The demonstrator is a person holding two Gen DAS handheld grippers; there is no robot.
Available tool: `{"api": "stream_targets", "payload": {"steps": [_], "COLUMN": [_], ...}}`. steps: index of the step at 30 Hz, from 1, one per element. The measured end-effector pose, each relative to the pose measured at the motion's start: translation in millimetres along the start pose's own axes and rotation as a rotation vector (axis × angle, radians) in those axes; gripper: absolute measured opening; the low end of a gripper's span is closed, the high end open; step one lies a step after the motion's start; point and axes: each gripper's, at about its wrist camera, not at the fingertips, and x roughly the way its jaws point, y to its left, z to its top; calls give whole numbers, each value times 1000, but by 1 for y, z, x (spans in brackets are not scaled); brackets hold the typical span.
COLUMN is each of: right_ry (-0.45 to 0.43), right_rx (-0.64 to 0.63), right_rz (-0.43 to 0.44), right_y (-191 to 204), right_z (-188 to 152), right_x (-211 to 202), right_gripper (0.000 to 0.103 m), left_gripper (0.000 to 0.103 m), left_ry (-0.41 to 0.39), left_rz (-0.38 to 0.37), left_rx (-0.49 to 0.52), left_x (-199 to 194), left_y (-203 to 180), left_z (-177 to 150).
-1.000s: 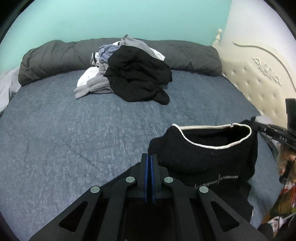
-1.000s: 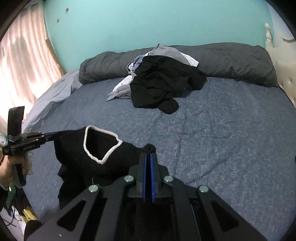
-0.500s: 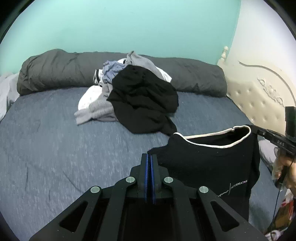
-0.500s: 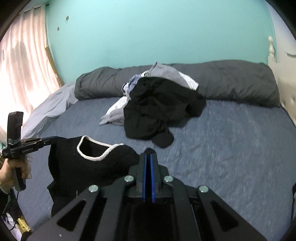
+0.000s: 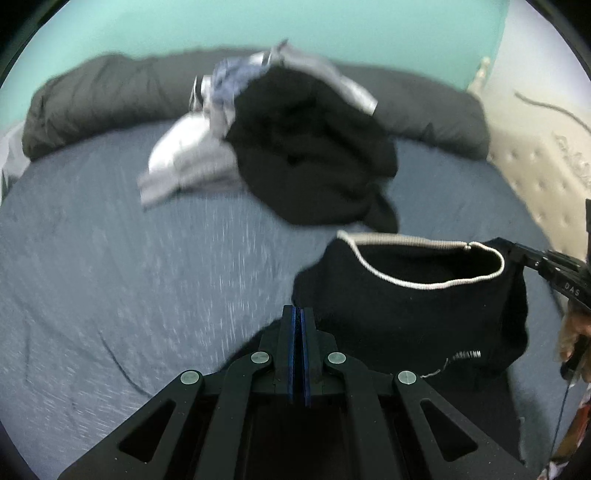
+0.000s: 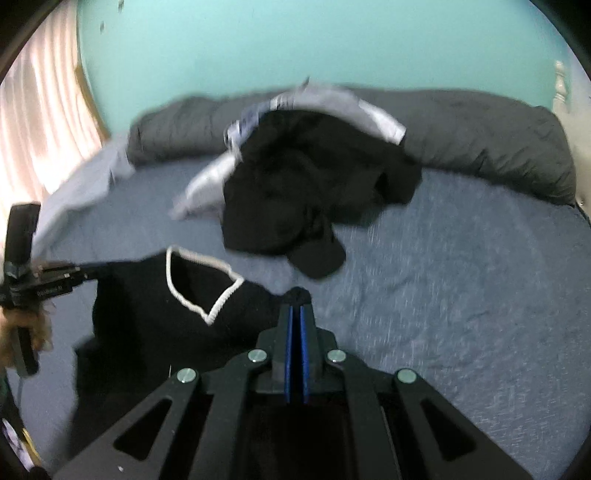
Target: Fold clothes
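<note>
Left wrist: blue-grey bed (image 5: 110,280) against turquoise wall (image 5: 295,26).

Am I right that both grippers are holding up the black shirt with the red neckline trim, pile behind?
Not quite: the black shirt's neckline trim is white, as the left wrist view shows. Left gripper and right gripper do hold it, with the clothes pile behind.

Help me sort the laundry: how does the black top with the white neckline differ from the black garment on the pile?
The black top hangs spread between the left gripper and right gripper; the black garment lies crumpled on the pile. The top has white trim and small print; the garment shows none. Both are black.
</note>
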Motion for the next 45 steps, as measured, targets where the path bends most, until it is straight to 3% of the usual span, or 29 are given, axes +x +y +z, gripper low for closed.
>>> {"api": "stream_targets", "payload": {"steps": [5,8,12,13,16,18,20,25,32,34,35,36,37,45], "right_ry": [128,174,148,119,22,1,39,123,202,196,185,175,167,68], "right_rx": [-32,14,76,88,153,196,232,205,92,88,82,72,58,28], "right_rz": [-46,-35,-21,-18,34,57,84,83,83,103,102,106,106,0], "right_y": [-5,-16,-30,-33,-47,-55,-62,-60,-48,-48,-48,-46,-44,-42], "right_z": [-27,-39,-39,-37,-28,-23,-19,-14,-18,-20,-21,-21,-21,11], "right_x": [54,73,74,69,52,49,57,80,109,112,111,111,109,95], "right_gripper": [4,5,15,24,32,41,50,51,50,21,18,11,7,5], "left_gripper": [3,3,5,6,15,28,40,45,46,44,26,16,12,8], "left_ry": [84,118,121,114,71,44,45,65,92,98,96,93,91,5], "left_rz": [14,23,2,-2,-30,-50,-77,-96,-167,-176,-185,-193,-202,-127], "left_rx": [-6,-8,-42,-38,-69,-90,-92,-99,-131,-122,-121,-120,-119,-102], "left_x": [48,67,76,74,64,58,59,74,100,104,104,105,105,85], "left_y": [9,14,21,21,28,31,31,32,40,39,38,37,37,37], "left_z": [-22,-29,-28,-26,-17,-11,-7,-1,-5,-7,-7,-7,-6,18]}}
